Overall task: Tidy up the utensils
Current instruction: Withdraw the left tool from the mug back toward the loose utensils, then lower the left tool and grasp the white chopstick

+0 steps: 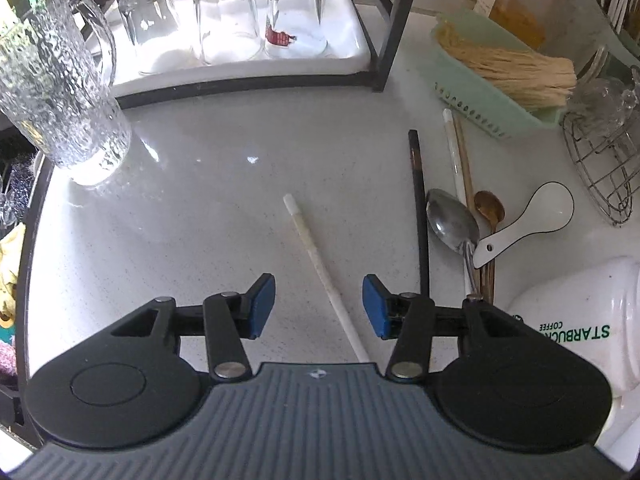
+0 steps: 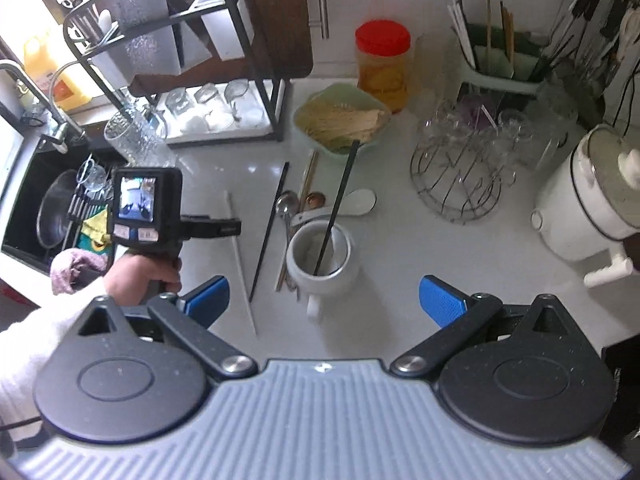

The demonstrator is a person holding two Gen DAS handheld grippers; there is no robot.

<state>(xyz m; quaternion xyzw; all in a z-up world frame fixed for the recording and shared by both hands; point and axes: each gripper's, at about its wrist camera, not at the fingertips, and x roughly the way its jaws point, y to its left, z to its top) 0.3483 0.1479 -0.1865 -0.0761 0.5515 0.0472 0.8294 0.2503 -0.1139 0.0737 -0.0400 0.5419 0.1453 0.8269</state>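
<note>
Left tongs [image 1: 319, 306], pointing steeply down at the counter [image 1: 192, 216]: the jaws stand apart, released, with the white chopstick [image 1: 316, 260] lying flat between the blue pads [image 1: 262, 304] and touching neither. The straddling pose suggests a pickup about to be made; the chopstick runs lengthwise away from the tongs, so the pads would close across its thin shaft.

Just right of the left tongs lies a black chopstick [image 1: 419, 216], and beyond it a cluster of loose utensils: a metal spoon [image 1: 452, 220], a small bronze spoon [image 1: 489, 206], a white soup spoon [image 1: 532, 216] and two more pale chopsticks [image 1: 458, 156], all awaiting sorting.

Right tongs [image 2: 324, 300], raised above the counter: jaws wide and empty. Directly ahead of them stands the white mug [image 2: 322, 260], serving as the collecting vessel; one black chopstick [image 2: 338, 200] already leans inside it, tip down. The person's hand [image 2: 140, 276] grips the left tool to the left.

Farther off, an upturned wire basket [image 2: 456, 176] and a green tray [image 2: 340, 120] sit clear of the work.
</note>
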